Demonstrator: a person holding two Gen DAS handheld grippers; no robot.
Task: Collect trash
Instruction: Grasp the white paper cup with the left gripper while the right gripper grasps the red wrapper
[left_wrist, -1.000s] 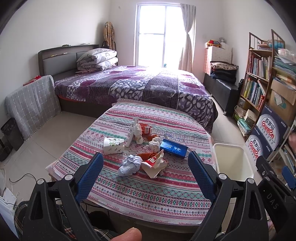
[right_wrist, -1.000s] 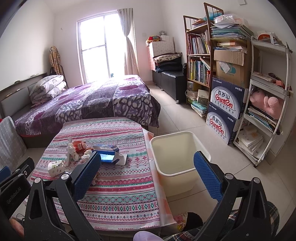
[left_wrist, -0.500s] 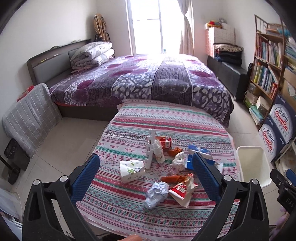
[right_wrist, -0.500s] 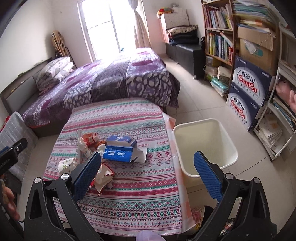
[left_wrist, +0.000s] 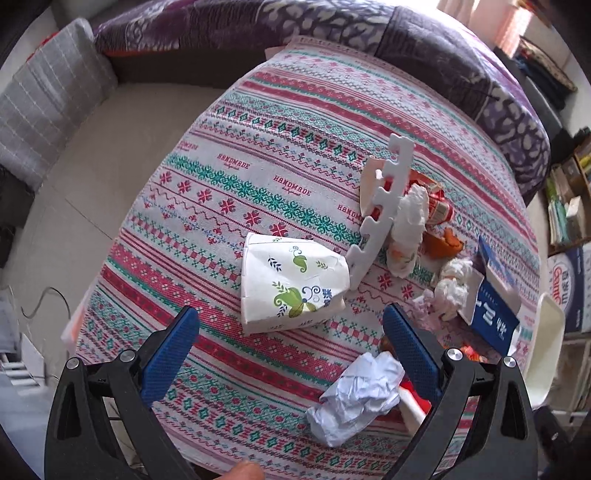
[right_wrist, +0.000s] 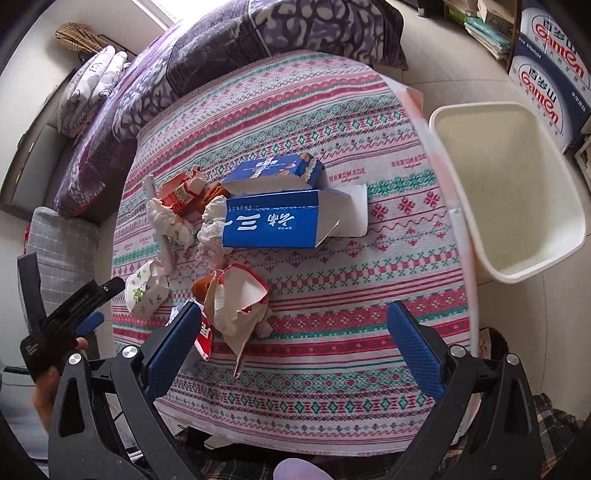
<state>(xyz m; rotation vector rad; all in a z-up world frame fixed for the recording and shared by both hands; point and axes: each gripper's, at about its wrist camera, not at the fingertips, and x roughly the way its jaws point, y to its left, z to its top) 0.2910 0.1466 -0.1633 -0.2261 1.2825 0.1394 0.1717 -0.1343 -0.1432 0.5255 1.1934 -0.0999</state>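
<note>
Purple patterned bed (right_wrist: 155, 74) beside striped-cloth table (left_wrist: 258, 155) on pale tiled floor (left_wrist: 92, 155)

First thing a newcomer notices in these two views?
The litter heap on the striped tablecloth: a flattened blue carton at its middle, a torn red-and-white wrapper nearer the camera, a leaf-print paper cup on its side to the left. The white bin stands open on the floor off the table's right edge. Both grippers, left and right, hang open above it.

L: left gripper (left_wrist: 291, 339) lowered from room-level view to just above paper cup (left_wrist: 291, 282), near table's left edge | R: right gripper (right_wrist: 291, 332) lowered over torn carton (right_wrist: 236, 306) | jaws unchanged
</note>
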